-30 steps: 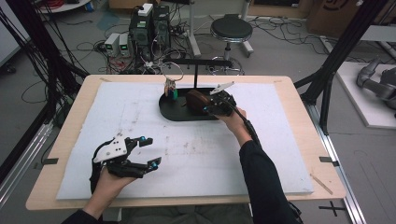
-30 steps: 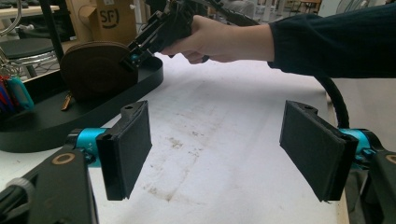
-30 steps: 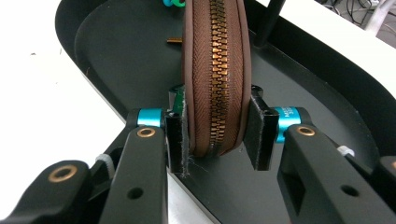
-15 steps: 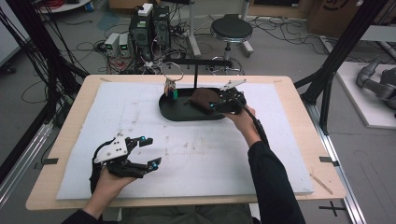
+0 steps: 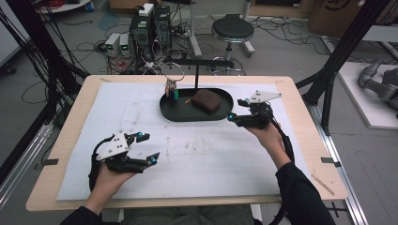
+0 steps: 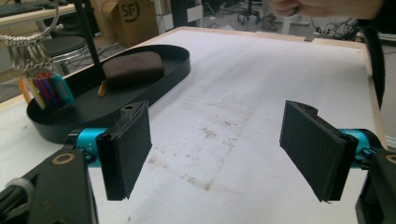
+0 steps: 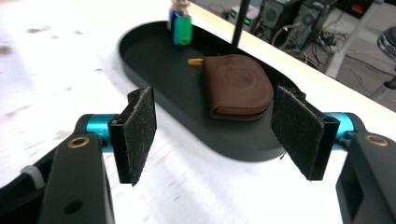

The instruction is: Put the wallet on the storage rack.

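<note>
The counter [image 5: 300, 101] carries a white mat [image 5: 211, 154] that covers most of its top. Toward the far middle of the mat sits a black oval tray [image 5: 174, 112] with a thin black post [image 5: 196, 75] rising from its far rim.

In the tray's right half lies a brown pouch [image 5: 206, 100], flat on the tray floor, with a small gold pull [image 7: 195, 61] sticking out toward the tray's middle. At the tray's left end a bunch of keys [image 5: 172, 89] with coloured tags hangs on a metal ring [image 5: 172, 71].

The right gripper [image 5: 239, 116] is held just off the tray's right end, above the mat, pointing back toward the tray. Its jaws have just been opening and stand wide apart with nothing between the pads. In the right gripper view [image 7: 224, 135] the pouch [image 7: 237, 87] lies beyond the jaws, in line with the gap and nearer the right pad, clear of both; the tray rim [image 7: 233, 151] passes across between pouch and pads.

The left gripper [image 5: 146, 146] rests low over the near left of the mat, well apart from the tray. Its jaws are also spread wide and empty; in the left gripper view [image 6: 217, 149] bare stained mat [image 6: 224, 116] shows between the pads, and the tray [image 6: 154, 88] with the pouch [image 6: 133, 67] lies farther off to the left.
</note>
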